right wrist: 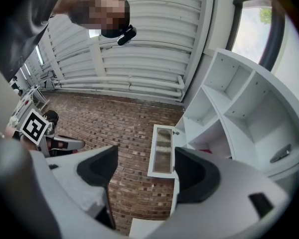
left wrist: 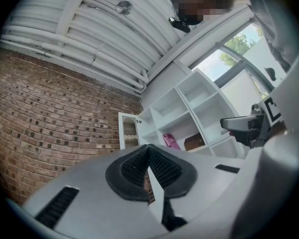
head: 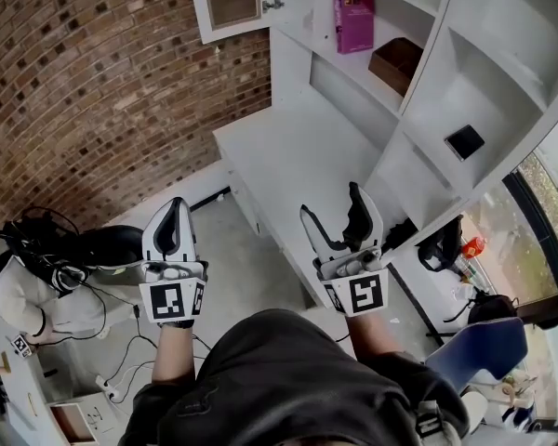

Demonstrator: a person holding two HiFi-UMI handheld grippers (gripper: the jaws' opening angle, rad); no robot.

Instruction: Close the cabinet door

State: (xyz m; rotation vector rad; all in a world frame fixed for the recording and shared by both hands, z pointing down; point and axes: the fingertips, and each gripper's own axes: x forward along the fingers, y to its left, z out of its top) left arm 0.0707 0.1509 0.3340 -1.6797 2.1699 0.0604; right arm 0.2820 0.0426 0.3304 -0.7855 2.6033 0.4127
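1. Brick wall [head: 93, 82]: stands left of the white shelf unit [head: 426, 63] and meets it at the corner.
2. Cabinet door [head: 231, 0]: white with an inset panel. It hangs swung open at the shelf unit's upper left edge, in front of the brick.
3. Right gripper [head: 333, 207]: held in front of the shelf unit's counter. Its jaws are spread wide with nothing between them.
4. Left gripper [head: 172, 214]: held further left of the shelf unit, well apart from the door. Its jaws are pressed together and empty.
5. Purple box [head: 353, 19]: stands upright in an upper shelf unit compartment, right of the door.
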